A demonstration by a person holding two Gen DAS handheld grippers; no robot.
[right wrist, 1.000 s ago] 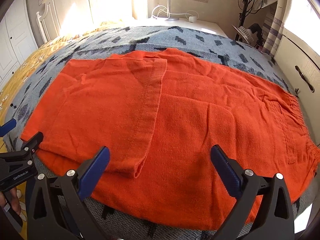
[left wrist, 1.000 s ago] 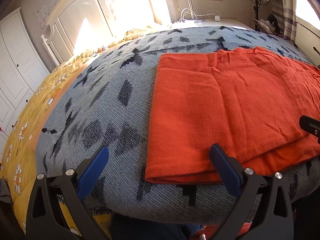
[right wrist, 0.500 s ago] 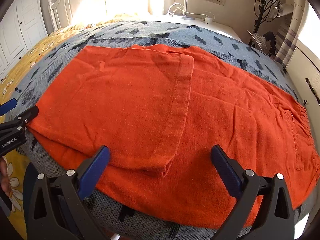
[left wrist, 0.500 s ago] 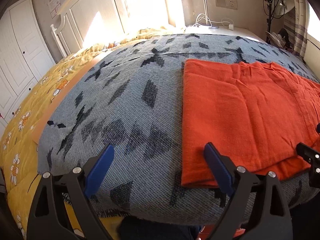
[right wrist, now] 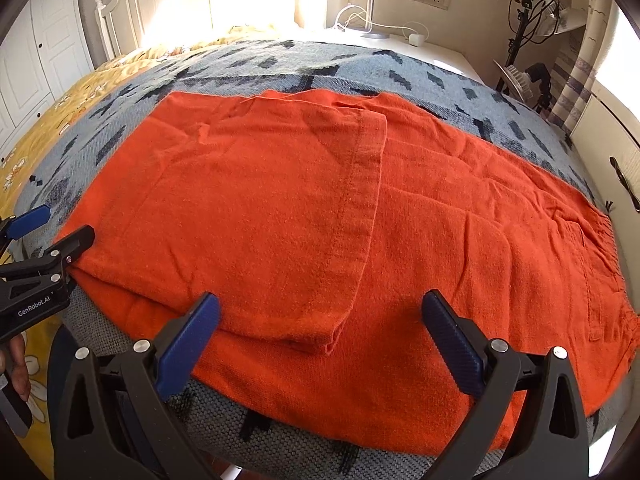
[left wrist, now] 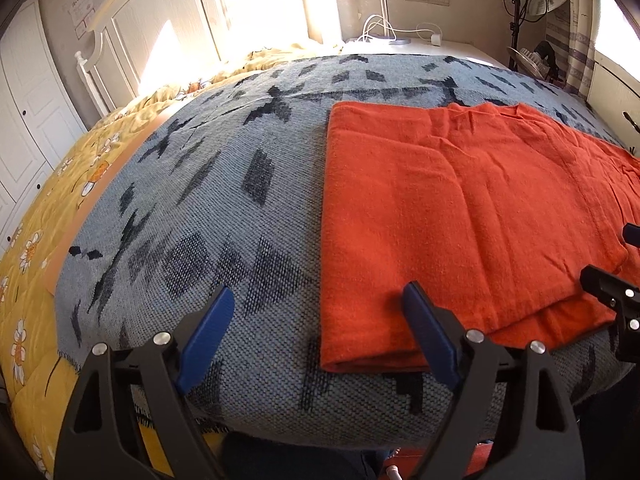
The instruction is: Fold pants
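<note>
Pants, orange, lie across the grey patterned blanket on the bed, leg end folded over at centre frame. I have both left tongs and right tongs apart, holding nothing. Risk as I judge it: pinching only the top layer, dragging the fold askew.

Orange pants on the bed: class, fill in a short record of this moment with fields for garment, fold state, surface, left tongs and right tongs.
garment: orange pants, lying flat
fold state: leg end folded over onto the rest, hem on top; waistband at the far right
surface: grey patterned blanket over a yellow flowered quilt
left tongs: open, empty, at the near left corner of the fold
right tongs: open, empty, over the near edge by the hem
</note>
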